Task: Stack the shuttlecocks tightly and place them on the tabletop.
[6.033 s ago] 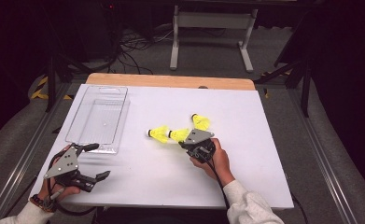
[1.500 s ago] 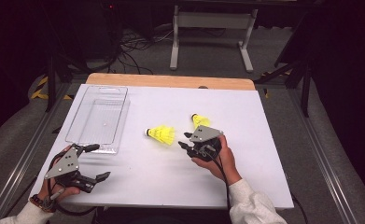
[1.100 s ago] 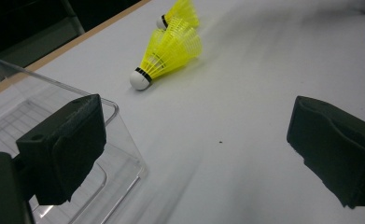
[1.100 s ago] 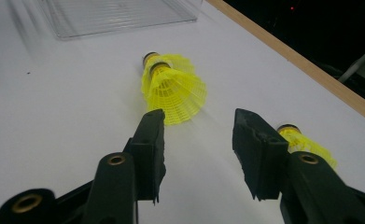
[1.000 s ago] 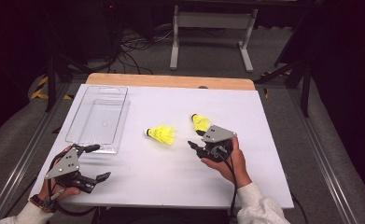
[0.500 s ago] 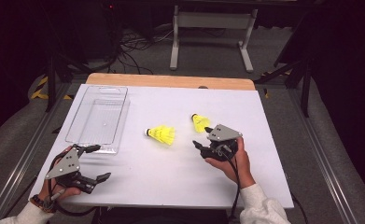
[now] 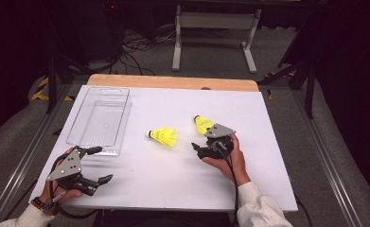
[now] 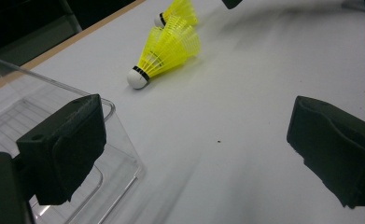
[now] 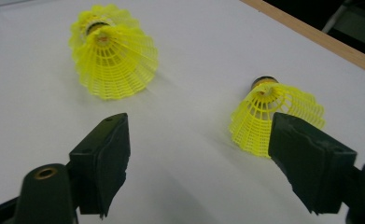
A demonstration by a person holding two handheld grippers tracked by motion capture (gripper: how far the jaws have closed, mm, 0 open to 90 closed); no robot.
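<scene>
Two yellow shuttlecocks lie on the white table: one in the middle (image 7: 162, 136) (image 8: 166, 49) (image 9: 112, 56), one to its right (image 7: 202, 124) (image 8: 178, 11) (image 9: 273, 116). My right gripper (image 7: 199, 150) (image 9: 199, 163) sits low just in front of the right shuttlecock, pointing between the two. Its jaws have just been opening and stand wide with nothing between them. My left gripper (image 7: 99, 165) (image 8: 194, 140) rests at the front left, open and empty, beside the near corner of a clear plastic bin (image 7: 76, 120) (image 8: 124, 154).
The bin holds nothing. A wooden strip (image 7: 173, 81) runs along the table's far edge. Behind it are cables and a white stand (image 7: 213, 21) on the floor. Bare white tabletop stretches between the two grippers.
My right gripper has shifted right, away from the middle shuttlecock, and dropped lower in front of the right one, its jaws wider. The left gripper has stayed put.
</scene>
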